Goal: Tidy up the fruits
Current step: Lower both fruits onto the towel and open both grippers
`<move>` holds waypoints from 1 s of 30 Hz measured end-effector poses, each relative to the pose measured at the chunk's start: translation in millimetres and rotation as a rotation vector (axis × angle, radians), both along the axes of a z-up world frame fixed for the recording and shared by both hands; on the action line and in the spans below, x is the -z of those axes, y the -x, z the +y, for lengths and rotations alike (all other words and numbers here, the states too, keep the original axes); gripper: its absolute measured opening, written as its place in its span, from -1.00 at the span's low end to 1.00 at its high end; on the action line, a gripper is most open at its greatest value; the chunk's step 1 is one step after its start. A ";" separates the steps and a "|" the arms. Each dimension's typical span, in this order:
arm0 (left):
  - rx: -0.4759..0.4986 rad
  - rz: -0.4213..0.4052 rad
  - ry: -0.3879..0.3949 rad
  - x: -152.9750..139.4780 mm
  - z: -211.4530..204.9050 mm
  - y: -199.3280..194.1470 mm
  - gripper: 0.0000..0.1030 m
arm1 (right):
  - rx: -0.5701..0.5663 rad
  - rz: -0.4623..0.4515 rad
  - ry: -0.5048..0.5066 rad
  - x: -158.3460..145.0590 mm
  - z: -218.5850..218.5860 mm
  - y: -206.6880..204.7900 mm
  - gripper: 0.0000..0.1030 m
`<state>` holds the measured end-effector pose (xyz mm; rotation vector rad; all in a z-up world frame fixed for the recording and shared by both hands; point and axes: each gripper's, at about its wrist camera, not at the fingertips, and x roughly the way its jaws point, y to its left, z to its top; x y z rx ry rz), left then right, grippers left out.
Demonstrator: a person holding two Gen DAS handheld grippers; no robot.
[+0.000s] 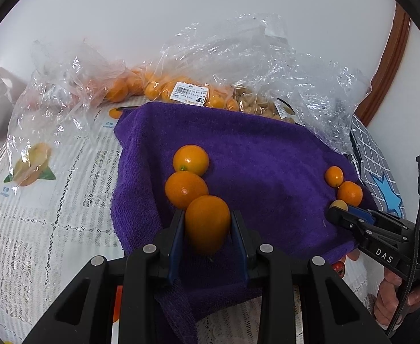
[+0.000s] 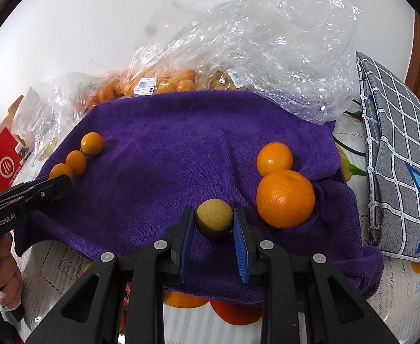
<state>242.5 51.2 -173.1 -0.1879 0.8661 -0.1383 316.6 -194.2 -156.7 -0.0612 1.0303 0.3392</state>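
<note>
On a purple towel (image 2: 181, 132) spread over a lace-covered desk (image 1: 38, 229), fruit is being sorted into rows. At lower centre of the left wrist view, the left tool (image 1: 207, 229) has its blue pads at either side of a kumquat (image 1: 207, 223), the nearest of a line of three; whether they pinch it or merely bracket it cannot be told for certain, though contact looks likely. At lower centre of the right wrist view, the right tool (image 2: 214, 223) likewise frames a dull yellow-brown round fruit (image 2: 214, 220), possibly a longan, just beside a large orange (image 2: 285, 198) and a smaller one (image 2: 274, 158).

The step appears to be placement: each fruit joining its own group. The next move would call for easing the pads apart without nudging the neighbours. Bags of fruit (image 1: 164, 86) at the upper edge are blurred by crinkled plastic, and more fruit beneath the towel's near hem is cut off.
</note>
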 end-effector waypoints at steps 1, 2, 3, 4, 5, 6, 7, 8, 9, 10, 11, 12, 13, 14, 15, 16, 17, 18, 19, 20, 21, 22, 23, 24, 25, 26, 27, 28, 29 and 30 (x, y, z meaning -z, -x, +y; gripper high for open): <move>0.001 0.000 -0.001 0.0 -0.2 0.0 -0.41 | -0.001 0.000 0.001 0.0 0.0 0.1 -0.48; 0.002 0.000 -0.003 -0.1 -0.2 0.0 -0.41 | -0.001 -0.001 0.001 0.0 0.0 0.1 -0.48; 0.003 0.000 -0.003 -0.1 -0.1 0.0 -0.41 | -0.002 -0.001 0.001 -0.1 -0.2 0.2 -0.48; 0.003 0.000 -0.003 -0.1 0.1 -0.1 -0.41 | -0.002 -0.002 0.001 -0.2 -0.1 0.3 -0.48; 0.003 0.000 -0.003 -0.1 0.2 0.0 -0.41 | -0.003 -0.003 0.001 -0.2 0.0 0.5 -0.48; 0.003 0.000 -0.003 -0.2 0.3 -0.1 -0.41 | -0.003 -0.004 0.002 -0.4 0.2 0.6 -0.48; 0.002 0.000 -0.003 -0.2 0.3 -0.2 -0.41 | -0.003 -0.006 0.003 -0.5 0.4 0.7 -0.48; 0.003 0.000 -0.003 -0.3 0.4 -0.3 -0.41 | -0.002 -0.008 0.003 -0.8 0.2 0.8 -0.47; 0.003 0.000 -0.003 -0.3 0.5 -0.4 -0.41 | -0.003 -0.009 0.001 -1.1 -0.1 1.1 -0.47; 0.003 0.000 -0.003 -0.3 0.6 -0.5 -0.41 | -0.003 -0.011 0.000 -1.4 -0.2 1.5 -0.46; 0.003 0.000 -0.003 -0.4 0.6 -0.6 -0.41 | -0.003 -0.014 -0.001 -2.0 -0.7 1.7 -0.44; 0.003 0.000 -0.003 -0.4 0.6 -0.4 -0.41 | -0.002 -0.016 -0.002 -2.5 -1.0 2.3 -0.43; 0.003 0.000 -0.003 -0.4 0.4 -0.4 -0.41 | -0.002 -0.018 -0.002 -3.0 -1.3 2.8 -0.41; 0.003 -0.001 -0.002 -0.5 0.6 -0.3 -0.41 | -0.002 -0.021 -0.003 -3.5 -1.8 3.3 -0.37; 0.004 -0.001 -0.001 -0.7 0.7 -0.2 -0.41 | -0.001 -0.023 -0.003 -3.9 -2.0 3.7 -0.36; 0.004 0.000 0.001 -0.8 0.9 -0.1 -0.41 | -0.001 -0.026 -0.002 -4.4 -2.3 4.2 -0.33; 0.004 0.000 0.002 -1.0 0.9 -0.2 -0.41 | -0.001 -0.028 -0.002 -5.3 -2.3 4.9 -0.30; 0.004 -0.001 0.004 -1.2 1.0 0.0 -0.40 | 0.000 -0.032 -0.001 -6.2 -2.1 5.6 -0.28; 0.004 -0.003 0.007 -1.6 1.1 0.1 -0.40 | -0.001 -0.035 0.000 -7.1 -1.6 6.3 -0.25; 0.005 -0.006 0.010 -2.2 1.2 0.5 -0.39 | -0.001 -0.039 0.000 -8.1 -1.5 7.2 -0.23; 0.006 -0.010 0.014 -3.0 1.2 1.2 -0.35 | -0.001 -0.043 0.000 -9.0 -1.2 8.1 -0.22; 0.005 -0.017 0.017 -4.1 1.6 2.0 -0.32 | -0.002 -0.048 0.001 -10.2 -1.1 9.0 -0.21; 0.005 -0.022 0.018 -5.2 1.7 3.0 -0.27 | -0.001 -0.052 0.001 -11.1 -0.7 9.3 -0.20; 0.004 -0.030 0.020 -6.4 2.1 3.8 -0.24 | 0.001 -0.058 0.000 -12.6 -0.8 10.3 -0.18; 0.002 -0.038 0.021 -7.6 2.3 4.5 -0.23 | 0.005 -0.066 0.000 -14.4 -1.1 11.3 -0.14; 0.002 -0.044 0.024 -8.6 2.7 4.9 -0.22 | 0.010 -0.074 -0.002 -16.3 -1.7 12.4 -0.09; 0.002 -0.049 0.028 -9.5 3.2 5.5 -0.20 | 0.014 -0.081 -0.004 -18.2 -2.2 12.9 -0.08; 0.001 -0.055 0.031 -10.4 3.8 5.9 -0.19 | 0.020 -0.089 -0.007 -20.1 -3.3 13.7 -0.06; -0.001 -0.060 0.034 -11.3 4.3 6.2 -0.18 | 0.027 -0.099 -0.010 -22.5 -4.6 14.6 -0.05; -0.003 -0.065 0.038 -12.3 4.9 6.6 -0.18 | 0.033 -0.108 -0.015 -24.9 -6.0 15.3 -0.04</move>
